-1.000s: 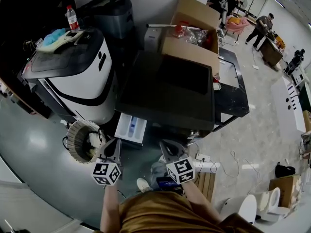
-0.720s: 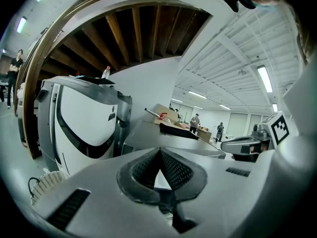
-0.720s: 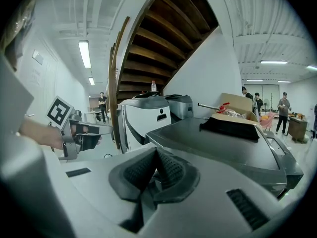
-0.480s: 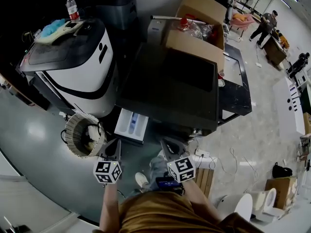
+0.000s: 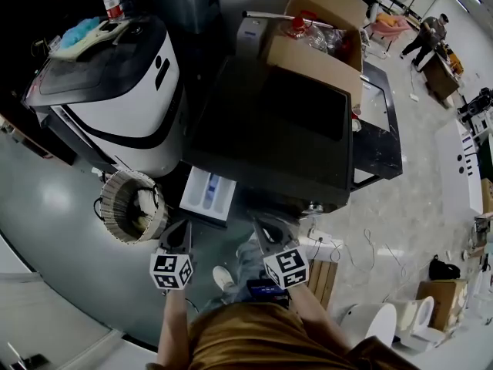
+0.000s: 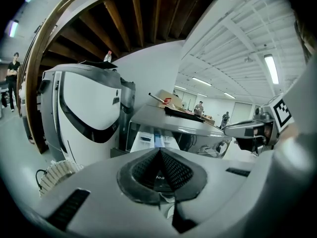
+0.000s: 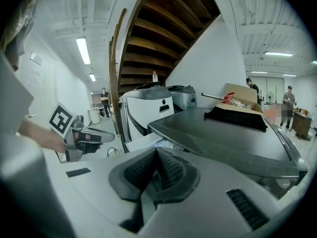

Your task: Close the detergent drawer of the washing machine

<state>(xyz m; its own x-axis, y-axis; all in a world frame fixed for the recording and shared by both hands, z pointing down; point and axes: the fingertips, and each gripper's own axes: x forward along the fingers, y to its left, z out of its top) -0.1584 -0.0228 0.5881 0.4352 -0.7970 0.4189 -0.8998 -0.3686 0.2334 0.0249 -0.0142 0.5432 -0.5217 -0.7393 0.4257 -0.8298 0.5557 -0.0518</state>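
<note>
So, what is different from a second ago?
— Mostly the framing. The dark washing machine (image 5: 269,137) fills a little more of the head view and sits slightly turned, so the camera seems to have come nearer. The machine itself has not moved.

And the detergent drawer (image 5: 208,193)?
— Still pulled out at the machine's front left corner. It is white, its compartments are open to the camera, and the round basket (image 5: 127,205) stands just beside it. It has not gone in at all.

The tools?
— The left gripper (image 5: 182,228) hangs just short of the drawer's front edge, apart from it as far as I can tell. The right gripper (image 5: 263,231) is below the machine's front, off to the drawer's side. Both keep the same place in the picture as before.

Their jaws?
— Pressed together on both, with nothing between them.

Meaning?
— I judge the closing has not begun and this is only the approach. The shut left tip looks suited to pushing the drawer front straight in.
</note>
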